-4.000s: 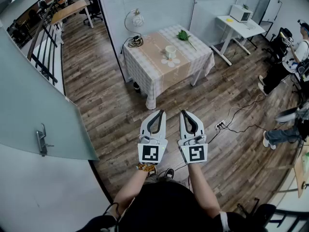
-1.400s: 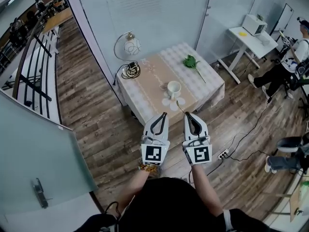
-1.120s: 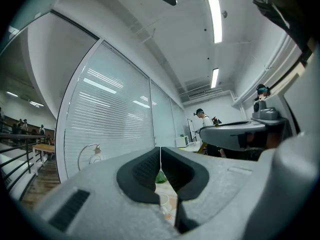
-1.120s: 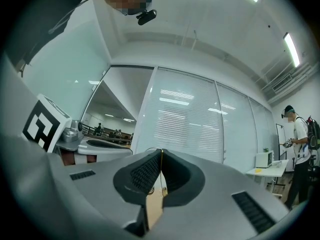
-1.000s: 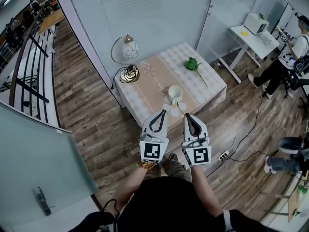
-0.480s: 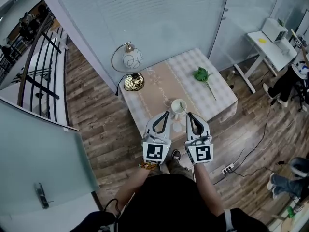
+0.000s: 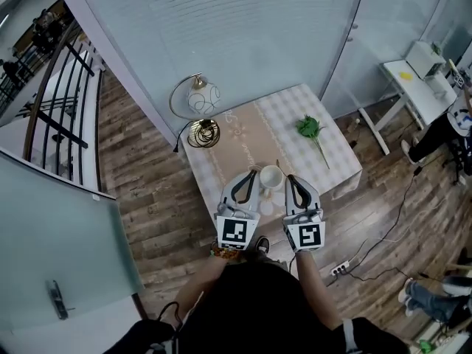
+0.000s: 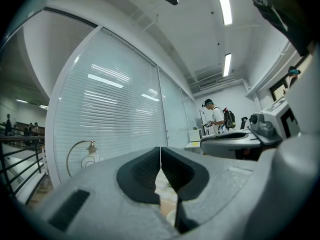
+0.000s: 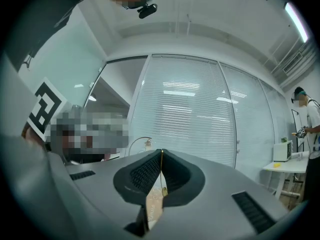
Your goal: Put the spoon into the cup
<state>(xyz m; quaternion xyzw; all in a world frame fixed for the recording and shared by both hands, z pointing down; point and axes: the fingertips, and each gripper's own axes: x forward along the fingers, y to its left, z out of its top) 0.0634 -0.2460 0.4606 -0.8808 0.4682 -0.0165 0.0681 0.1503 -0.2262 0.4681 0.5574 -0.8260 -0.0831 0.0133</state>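
Note:
A white cup (image 7: 271,175) stands on flower-shaped coasters near the front edge of a table with a checked cloth (image 7: 335,161). My right gripper (image 7: 288,177) is shut on a thin gold spoon (image 9: 161,176); its handle pokes up past the fingertips, just right of the cup, as a fine line (image 7: 278,165). In the right gripper view the spoon's small bowl hangs between the closed pads. My left gripper (image 7: 254,172) is shut with nothing in it, just left of the cup. Its pads meet along a thin seam in the left gripper view (image 8: 160,156).
A globe lamp (image 7: 200,96) with a coiled gold base (image 7: 204,133) stands at the table's far left corner. A green flower (image 7: 310,128) lies at the right. A white desk (image 7: 424,68), a power strip (image 7: 339,269), a railing (image 7: 55,98) and a glass door (image 7: 59,234) surround the table.
I have walked up to the table; the cup, once far ahead, now sits right between the two gripper tips. Both grippers stay shut, the spoon still in the right one.

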